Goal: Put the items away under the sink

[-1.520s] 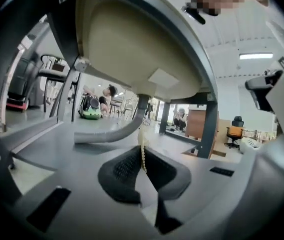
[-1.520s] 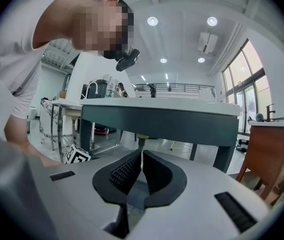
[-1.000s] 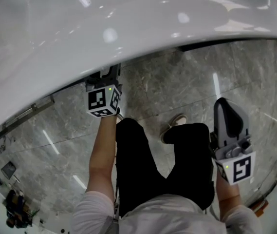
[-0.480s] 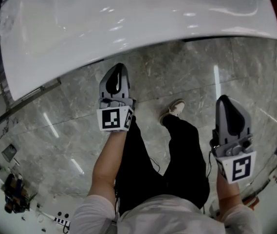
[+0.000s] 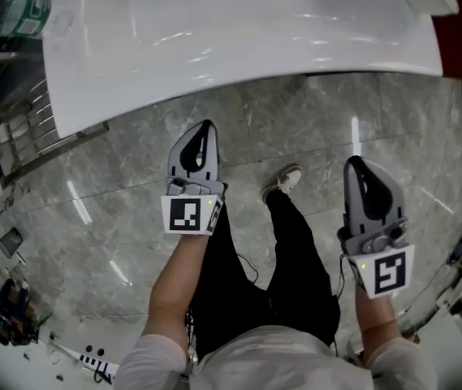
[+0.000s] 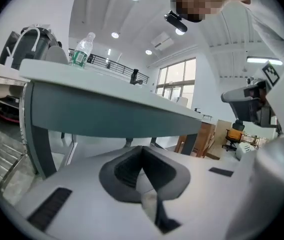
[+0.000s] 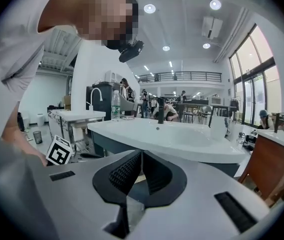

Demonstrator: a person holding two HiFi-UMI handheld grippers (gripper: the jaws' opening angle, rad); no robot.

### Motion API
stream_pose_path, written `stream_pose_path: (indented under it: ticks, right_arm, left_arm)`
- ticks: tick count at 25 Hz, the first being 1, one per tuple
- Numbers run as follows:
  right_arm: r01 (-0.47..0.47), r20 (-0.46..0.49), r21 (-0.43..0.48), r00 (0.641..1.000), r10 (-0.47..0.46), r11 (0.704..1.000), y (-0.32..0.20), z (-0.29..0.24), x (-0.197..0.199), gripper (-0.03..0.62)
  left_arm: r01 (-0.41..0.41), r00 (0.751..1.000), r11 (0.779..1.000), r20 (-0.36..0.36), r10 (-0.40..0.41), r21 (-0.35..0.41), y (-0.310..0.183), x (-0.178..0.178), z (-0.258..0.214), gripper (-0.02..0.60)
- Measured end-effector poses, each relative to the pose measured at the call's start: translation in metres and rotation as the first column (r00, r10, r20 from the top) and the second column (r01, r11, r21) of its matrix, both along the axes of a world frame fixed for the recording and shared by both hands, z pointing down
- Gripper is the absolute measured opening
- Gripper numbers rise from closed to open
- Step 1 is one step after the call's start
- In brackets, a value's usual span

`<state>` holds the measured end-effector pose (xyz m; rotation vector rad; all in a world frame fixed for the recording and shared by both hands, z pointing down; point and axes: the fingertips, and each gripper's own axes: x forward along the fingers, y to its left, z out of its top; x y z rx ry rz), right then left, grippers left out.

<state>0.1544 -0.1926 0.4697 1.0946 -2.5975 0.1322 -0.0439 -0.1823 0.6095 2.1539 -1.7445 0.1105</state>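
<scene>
While the water bottle [image 5: 7, 13] stands up top at the far left, the left gripper [image 5: 204, 127] is pinched closed on nothing, below the sink [image 5: 295, 47]. The right gripper [image 5: 353, 164] is closed and empty too. No item is picked up yet. Next, I think, one gripper must open and reach up for the bottle.

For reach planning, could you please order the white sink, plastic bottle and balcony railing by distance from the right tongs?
Right gripper view:
1. White glossy sink basin, just ahead.
2. Clear plastic bottle, behind it, left.
3. Black balcony railing, far background.
</scene>
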Motion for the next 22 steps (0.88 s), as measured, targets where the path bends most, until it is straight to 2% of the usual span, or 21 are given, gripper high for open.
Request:
stream_pose_path:
  ticks: [7,13,22]
  right_arm:
    - [0.014,0.015,0.021,1.0,-0.014,1.0,-0.009,-0.036,-0.022,0.038]
    - [0.013,0.023,0.035,1.0,-0.014,0.999,-0.014,-0.067,-0.026,0.037]
    - [0.003,0.1,0.034,0.995,-0.007,0.999,-0.014,-0.106,-0.029,0.037]
  left_arm:
    - [0.009,0.999,1.0,-0.044,-0.009,0.015,0.004,-0.003,-0.051,0.003]
    - [0.006,0.998,0.999,-0.055,-0.004,0.046,0.001,-0.003,-0.102,0.003]
    - [-0.012,0.999,0.993,-0.04,0.017,0.12,0.004,0.002,-0.185,0.003]
